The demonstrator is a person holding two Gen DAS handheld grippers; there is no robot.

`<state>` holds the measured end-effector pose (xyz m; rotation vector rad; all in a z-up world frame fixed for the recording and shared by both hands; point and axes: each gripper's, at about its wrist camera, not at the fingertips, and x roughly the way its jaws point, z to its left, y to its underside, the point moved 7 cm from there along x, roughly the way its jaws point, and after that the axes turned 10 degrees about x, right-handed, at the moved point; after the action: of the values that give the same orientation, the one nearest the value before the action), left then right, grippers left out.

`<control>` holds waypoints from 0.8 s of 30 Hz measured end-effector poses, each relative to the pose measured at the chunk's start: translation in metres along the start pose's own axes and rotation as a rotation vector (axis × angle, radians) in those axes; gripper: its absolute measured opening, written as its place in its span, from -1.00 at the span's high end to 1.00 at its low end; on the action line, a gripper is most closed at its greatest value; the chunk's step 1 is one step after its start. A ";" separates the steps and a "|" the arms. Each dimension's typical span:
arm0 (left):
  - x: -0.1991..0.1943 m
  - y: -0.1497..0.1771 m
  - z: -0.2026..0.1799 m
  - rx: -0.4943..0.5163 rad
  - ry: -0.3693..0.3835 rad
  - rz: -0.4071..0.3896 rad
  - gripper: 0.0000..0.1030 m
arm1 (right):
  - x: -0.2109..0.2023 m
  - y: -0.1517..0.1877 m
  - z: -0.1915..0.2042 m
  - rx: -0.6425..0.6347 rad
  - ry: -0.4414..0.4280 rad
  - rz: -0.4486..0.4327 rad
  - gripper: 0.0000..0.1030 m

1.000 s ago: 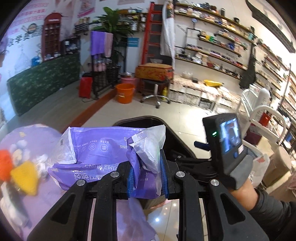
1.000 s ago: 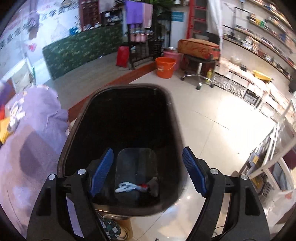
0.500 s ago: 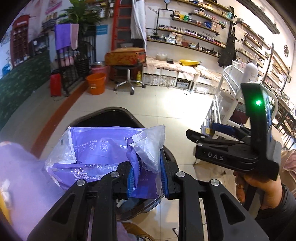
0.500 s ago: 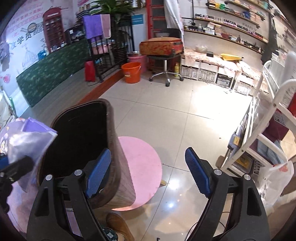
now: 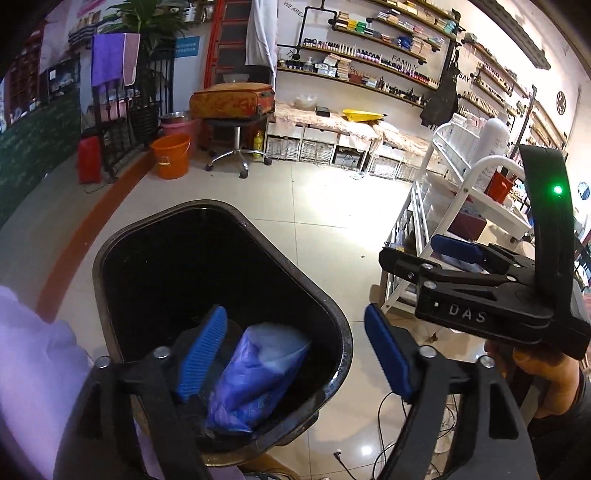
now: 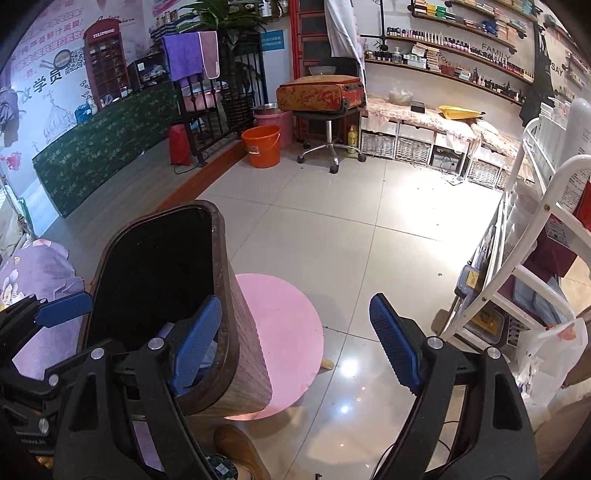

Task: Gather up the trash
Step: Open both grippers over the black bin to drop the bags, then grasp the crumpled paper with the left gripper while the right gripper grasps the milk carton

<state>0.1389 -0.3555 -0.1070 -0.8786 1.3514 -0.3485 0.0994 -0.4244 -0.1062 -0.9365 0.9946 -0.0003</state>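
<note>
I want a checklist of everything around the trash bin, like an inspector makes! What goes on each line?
Surface: pale glossy floor tiles; the bin stands beside a round pink mat.
Job's things: dark trash bin, open top; a purple plastic bag lies inside it.
Clutter: white plastic bag by the white rack; orange bucket; stool carrying a worn suitcase.
Grippers: left gripper over the bin, its jaws opening, the bag below them and not touched; right gripper open and empty, one finger over the bin.
Cables: thin dark wires on the floor near the bin.
Surroundings: shop shelves of small bottles; potted plant; purple towel.
</note>
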 end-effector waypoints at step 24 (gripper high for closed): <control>-0.130 0.082 0.060 -0.293 -0.362 -0.045 -0.86 | -0.043 0.036 0.144 -0.223 -0.309 0.031 -0.77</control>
<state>0.1444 -0.1931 -0.0768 -1.1558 1.0600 -0.0190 0.1631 -0.2879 -0.0706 -1.0872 0.7304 0.2786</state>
